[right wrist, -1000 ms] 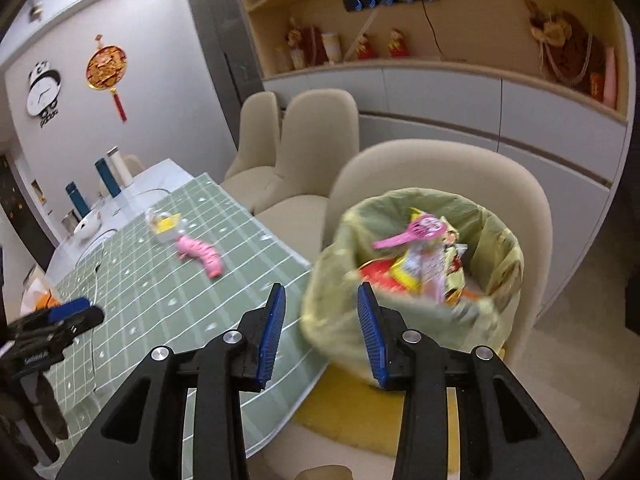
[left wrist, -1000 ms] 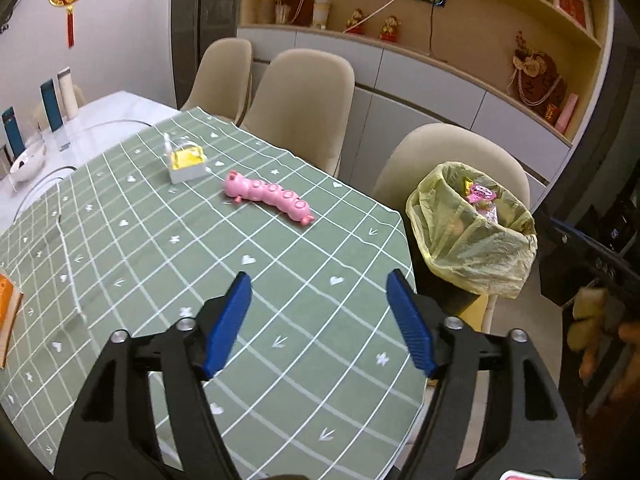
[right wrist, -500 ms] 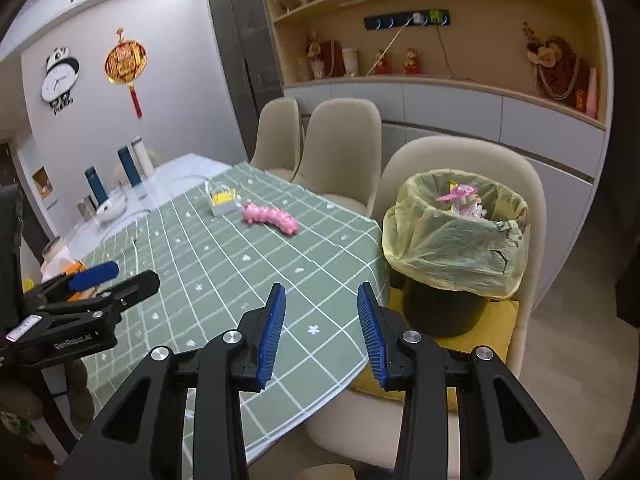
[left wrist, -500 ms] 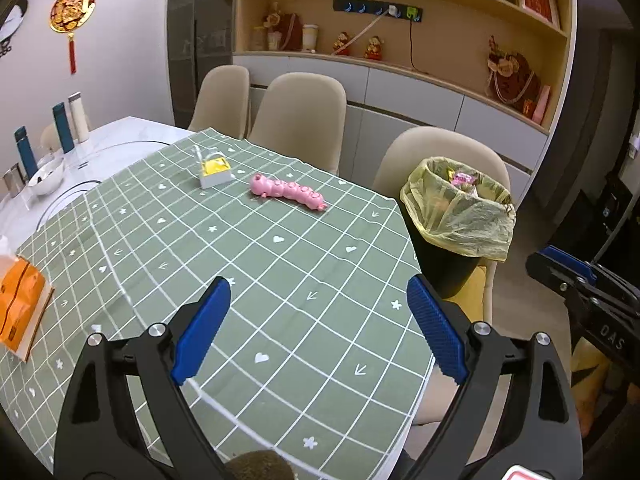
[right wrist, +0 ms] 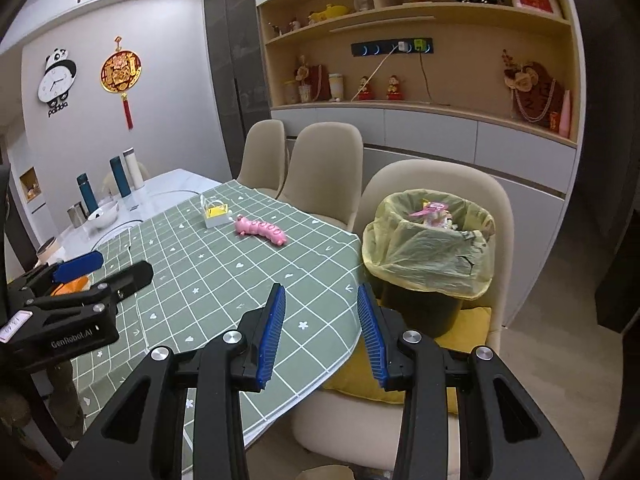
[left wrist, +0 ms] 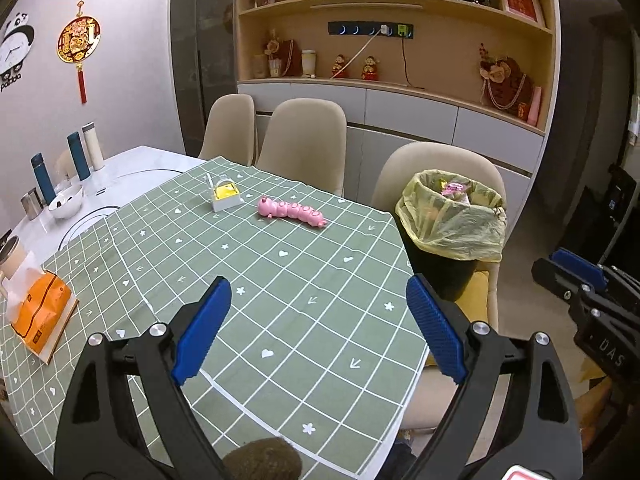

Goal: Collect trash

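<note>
— Both grippers have drawn back from the bin since a second ago; the table fills far more of each view now, yes?

— Yes; the trash bin (right wrist: 430, 256), black with a yellow-green liner, stands on the yellow cushion (right wrist: 466, 322) of the nearest beige chair (right wrist: 436, 176), just beside the table's edge; a pink wrapper and other packets lie in its mouth, though what they are is too small to read.

— And what is left on the cloth?

— On the green checked tablecloth (left wrist: 280, 280) a pink caterpillar toy (left wrist: 292, 212) lies near the far edge; just beside it, apart from it, sits a small white box with something yellow in it (left wrist: 226, 196); an orange packet (left wrist: 38, 314) lies at the left edge, well apart from both.

— The grippers?

— The left gripper (left wrist: 318, 316) hangs above the cloth with its jaws spread wide, having just been opening, and nothing between them; the right gripper (right wrist: 322, 324) holds its blue pads (right wrist: 272, 328) partly apart over the table's edge, gripping nothing.

— Beyond the cloth?

— Bare white tabletop (left wrist: 132, 168) with two teal flasks, a white one and a bowl (left wrist: 66, 206); two more beige chairs on the far side; shelves with figurines behind.
</note>
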A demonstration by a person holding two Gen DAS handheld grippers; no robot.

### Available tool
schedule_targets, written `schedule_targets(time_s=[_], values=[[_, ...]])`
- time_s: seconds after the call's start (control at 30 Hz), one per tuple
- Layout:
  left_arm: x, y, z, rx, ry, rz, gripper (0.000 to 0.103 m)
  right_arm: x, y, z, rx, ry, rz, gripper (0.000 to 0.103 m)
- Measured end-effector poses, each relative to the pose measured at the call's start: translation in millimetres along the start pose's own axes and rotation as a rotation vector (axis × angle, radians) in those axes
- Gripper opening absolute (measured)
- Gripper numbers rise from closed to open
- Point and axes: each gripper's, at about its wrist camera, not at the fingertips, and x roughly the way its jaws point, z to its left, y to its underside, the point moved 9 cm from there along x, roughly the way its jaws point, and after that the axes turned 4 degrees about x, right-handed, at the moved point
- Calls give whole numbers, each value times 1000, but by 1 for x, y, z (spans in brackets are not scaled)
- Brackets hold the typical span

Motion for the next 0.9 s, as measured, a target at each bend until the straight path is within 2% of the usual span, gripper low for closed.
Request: schedule_targets(time_s=[0.9], values=[[-16,-1,-16,27,8,-33,84,-12,-1,-9,11,16,-18,36]])
